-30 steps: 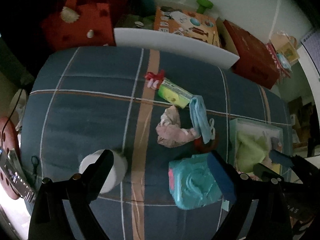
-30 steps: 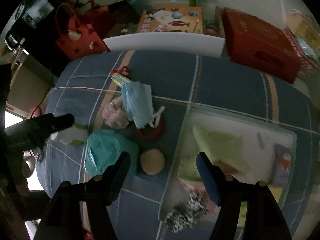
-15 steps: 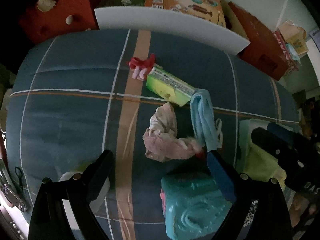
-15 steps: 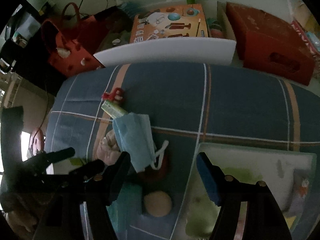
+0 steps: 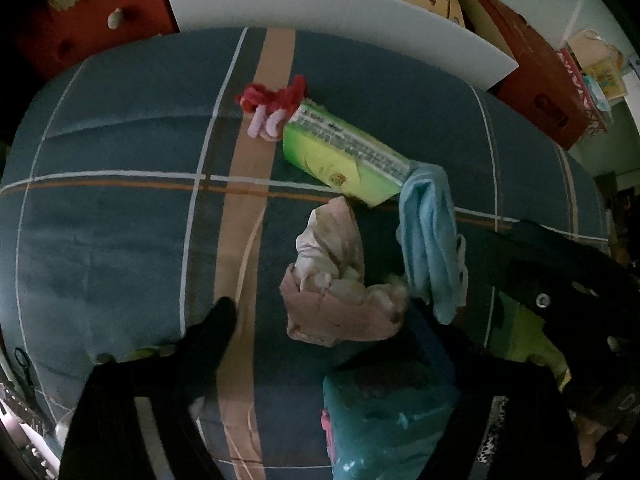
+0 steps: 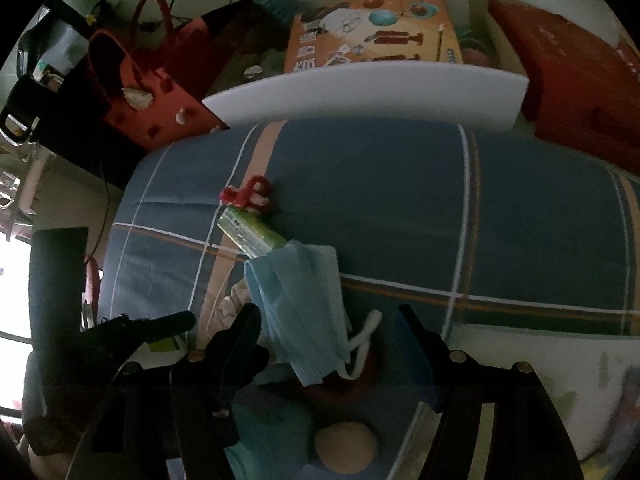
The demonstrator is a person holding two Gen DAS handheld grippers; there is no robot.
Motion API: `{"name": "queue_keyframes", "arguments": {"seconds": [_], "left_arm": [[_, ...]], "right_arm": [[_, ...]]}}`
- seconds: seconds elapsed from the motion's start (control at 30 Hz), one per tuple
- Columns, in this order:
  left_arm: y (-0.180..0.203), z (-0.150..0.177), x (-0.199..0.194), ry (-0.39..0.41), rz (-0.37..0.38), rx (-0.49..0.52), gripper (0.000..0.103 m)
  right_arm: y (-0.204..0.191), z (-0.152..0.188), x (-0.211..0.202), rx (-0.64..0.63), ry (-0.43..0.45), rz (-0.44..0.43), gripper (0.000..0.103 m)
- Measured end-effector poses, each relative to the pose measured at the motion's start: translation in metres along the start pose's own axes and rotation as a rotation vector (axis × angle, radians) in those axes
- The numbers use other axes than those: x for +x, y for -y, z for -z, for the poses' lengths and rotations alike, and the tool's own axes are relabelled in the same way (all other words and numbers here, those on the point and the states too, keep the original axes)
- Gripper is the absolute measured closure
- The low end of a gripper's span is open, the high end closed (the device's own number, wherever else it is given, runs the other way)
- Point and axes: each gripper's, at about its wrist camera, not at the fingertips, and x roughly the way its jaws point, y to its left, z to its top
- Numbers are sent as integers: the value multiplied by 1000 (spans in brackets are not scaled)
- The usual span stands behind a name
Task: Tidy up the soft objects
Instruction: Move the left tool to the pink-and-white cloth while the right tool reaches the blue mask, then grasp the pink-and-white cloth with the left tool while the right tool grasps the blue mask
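Soft things are gathered on the blue plaid cover: a pink cloth is seen crumpled near the middle; a blue mask is laid just beside it, its upper end resting on a green pack; red and pink pipe cleaners are touching the far end of the pack. A teal cube is placed near the left gripper, whose fingers are spread wide, the cloth being between them but not gripped. The right gripper is also held open, over the mask; a tan ball and a dark red ring are seen below it. A white board and red boxes are standing behind the cover. Compared with one second ago, both grippers have been brought forward; the cloth and the mask are now seen larger and closer.
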Motion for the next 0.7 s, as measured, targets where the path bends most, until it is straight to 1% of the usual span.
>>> {"name": "queue_keyframes", "arguments": {"seconds": [0.23, 0.33, 0.37, 0.43, 0.5, 0.57, 0.7], "left_arm": [[-8, -6, 14, -10, 17, -31, 25], [-10, -5, 16, -10, 25, -32, 31], [-10, -6, 16, -9, 27, -31, 32], [-10, -4, 16, -6, 30, -31, 34], [-10, -5, 16, -5, 44, -38, 39], [-10, -5, 18, -5, 52, -41, 42], [-9, -7, 20, -5, 74, -46, 50]], "right_arm": [[-7, -4, 22, -5, -22, -30, 31], [-9, -5, 30, -11, -30, -28, 32], [-9, -5, 32, -11, -32, -29, 33], [-10, -4, 36, -10, -36, -32, 38], [-9, -3, 38, -9, -38, -30, 48], [-8, -3, 39, -5, -38, -36, 52], [-6, -2, 37, -6, -33, -46, 67]]}}
